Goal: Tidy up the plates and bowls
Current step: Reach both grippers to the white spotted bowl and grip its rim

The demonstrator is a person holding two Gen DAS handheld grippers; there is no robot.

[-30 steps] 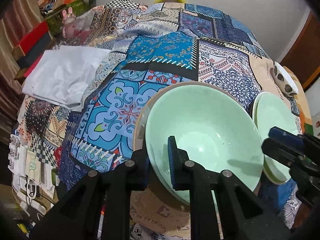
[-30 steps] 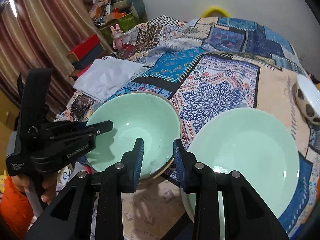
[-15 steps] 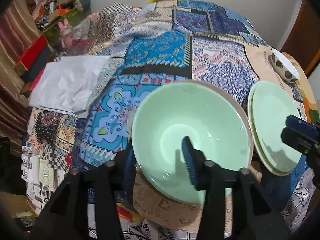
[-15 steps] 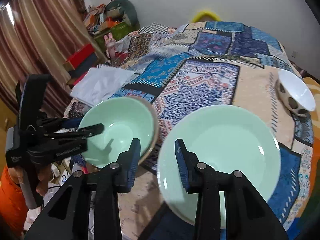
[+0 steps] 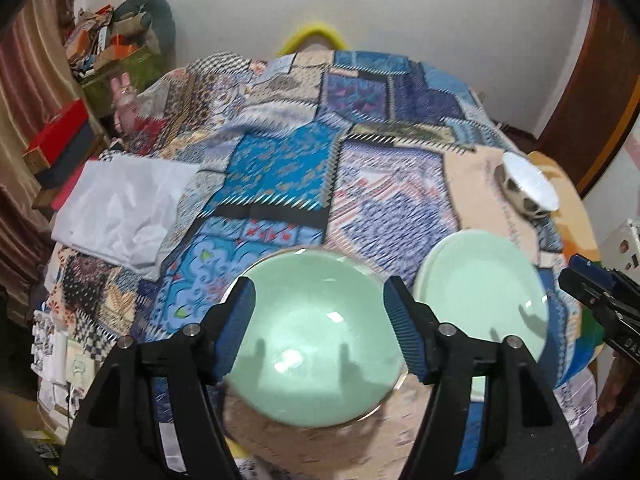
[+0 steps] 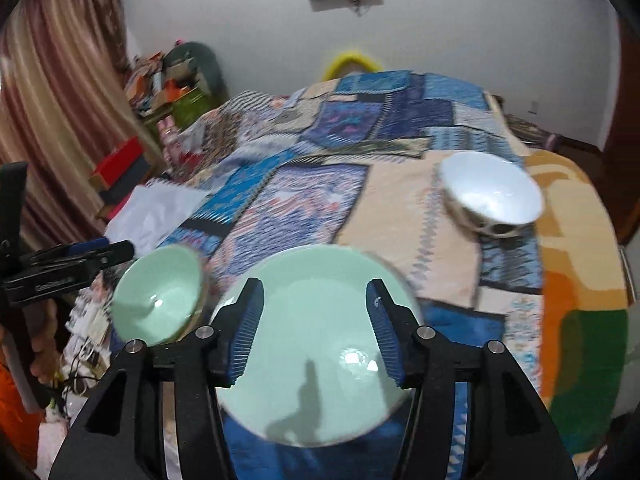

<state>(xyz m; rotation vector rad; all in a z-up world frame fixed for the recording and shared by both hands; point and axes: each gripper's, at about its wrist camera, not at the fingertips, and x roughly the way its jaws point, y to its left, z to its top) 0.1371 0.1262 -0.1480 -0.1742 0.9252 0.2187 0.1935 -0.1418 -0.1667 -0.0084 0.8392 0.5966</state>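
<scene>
A mint green bowl (image 5: 316, 332) with a brown outside sits near the front edge of the patchwork-covered table (image 5: 288, 176). My left gripper (image 5: 320, 320) is open and empty above it, fingers apart. A mint green plate (image 5: 484, 292) lies to the bowl's right. In the right wrist view my right gripper (image 6: 314, 328) is open and empty above that plate (image 6: 320, 344), with the green bowl (image 6: 160, 300) to the left. A white bowl (image 6: 490, 194) with a dark patterned outside lies tilted at the far right; it also shows in the left wrist view (image 5: 528, 188).
A white cloth (image 5: 120, 208) lies on the table's left side. Boxes and clutter (image 5: 108, 52) stand beyond the left edge by a curtain (image 6: 52, 100). A yellow chair back (image 5: 312, 38) rises behind the far edge. The left gripper's body (image 6: 60, 276) shows at left.
Both grippers opened wide and pulled back and up from the table. The left let go of the green bowl's rim, which now rests on the table. The right jaws now stand apart over the plate.
</scene>
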